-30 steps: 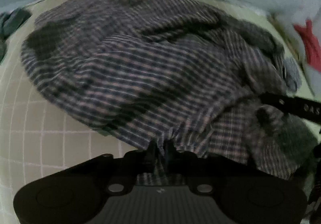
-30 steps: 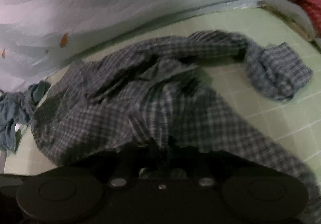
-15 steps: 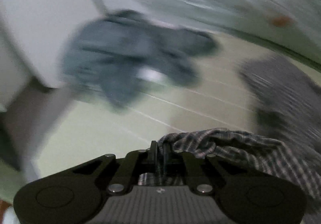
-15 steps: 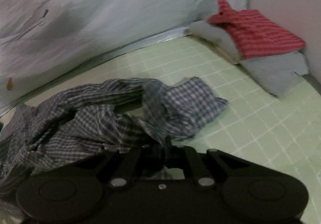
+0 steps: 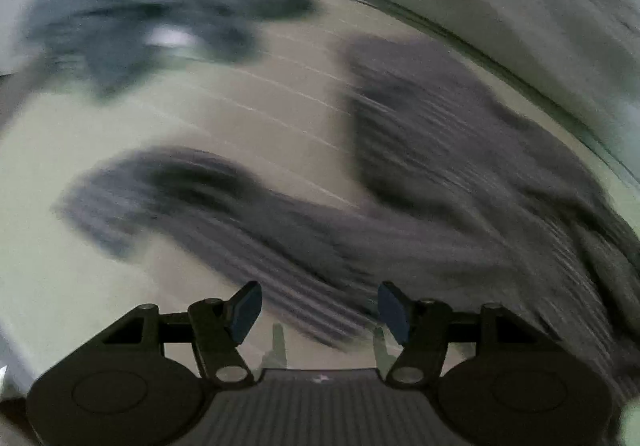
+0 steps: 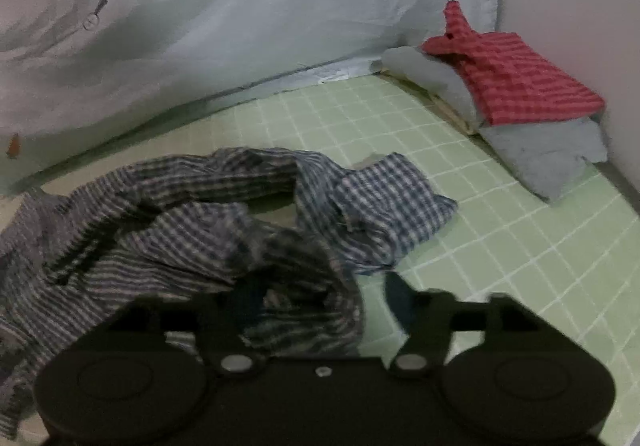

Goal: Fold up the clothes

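A crumpled blue-and-white checked shirt [image 6: 192, 214] lies on the green gridded mat [image 6: 500, 246]. In the left wrist view it is motion-blurred [image 5: 460, 166], spread ahead and to the right. My left gripper [image 5: 319, 308] is open and empty just above the shirt's near edge. My right gripper [image 6: 320, 298] is open; the shirt's cloth lies loose between and over its left finger, the right finger [image 6: 400, 298] is bare.
A folded red striped garment [image 6: 516, 82] rests on grey folded clothes [image 6: 548, 154] at the far right by the wall. A dark blue-grey garment [image 5: 140, 18] lies far left in the left wrist view. A pale sheet [image 6: 240, 26] hangs behind the mat.
Both grippers were shut on the shirt and have opened, letting the cloth drop. The left view keeps swinging and is blurred; the right view has turned further right.
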`<action>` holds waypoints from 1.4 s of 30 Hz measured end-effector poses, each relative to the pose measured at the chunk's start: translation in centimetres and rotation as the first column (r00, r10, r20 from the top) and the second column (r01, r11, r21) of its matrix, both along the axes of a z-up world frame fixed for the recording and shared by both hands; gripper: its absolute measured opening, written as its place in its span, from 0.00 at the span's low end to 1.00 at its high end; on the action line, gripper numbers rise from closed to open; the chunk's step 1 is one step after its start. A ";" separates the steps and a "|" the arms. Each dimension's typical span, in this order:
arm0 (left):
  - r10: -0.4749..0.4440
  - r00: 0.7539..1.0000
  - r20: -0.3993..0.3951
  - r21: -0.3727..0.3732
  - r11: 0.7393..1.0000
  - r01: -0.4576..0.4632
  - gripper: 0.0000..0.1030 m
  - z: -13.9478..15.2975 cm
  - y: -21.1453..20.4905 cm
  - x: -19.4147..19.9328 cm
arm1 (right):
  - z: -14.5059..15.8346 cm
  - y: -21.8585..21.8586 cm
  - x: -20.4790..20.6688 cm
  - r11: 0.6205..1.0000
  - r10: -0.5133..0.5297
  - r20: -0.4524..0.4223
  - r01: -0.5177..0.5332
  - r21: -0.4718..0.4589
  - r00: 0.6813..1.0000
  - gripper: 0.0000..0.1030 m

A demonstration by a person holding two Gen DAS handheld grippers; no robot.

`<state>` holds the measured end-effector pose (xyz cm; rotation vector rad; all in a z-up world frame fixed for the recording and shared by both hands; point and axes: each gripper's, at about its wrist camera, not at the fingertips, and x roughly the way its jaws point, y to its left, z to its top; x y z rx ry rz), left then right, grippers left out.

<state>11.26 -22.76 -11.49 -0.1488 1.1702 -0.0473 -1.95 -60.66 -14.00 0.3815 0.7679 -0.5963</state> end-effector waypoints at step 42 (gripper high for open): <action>-0.009 0.990 0.142 -0.009 1.000 0.011 0.12 0.0 7.8 9.9 | -4.6 9.8 -1.8 0.928 0.045 -0.055 -0.022 0.372 0.997 0.48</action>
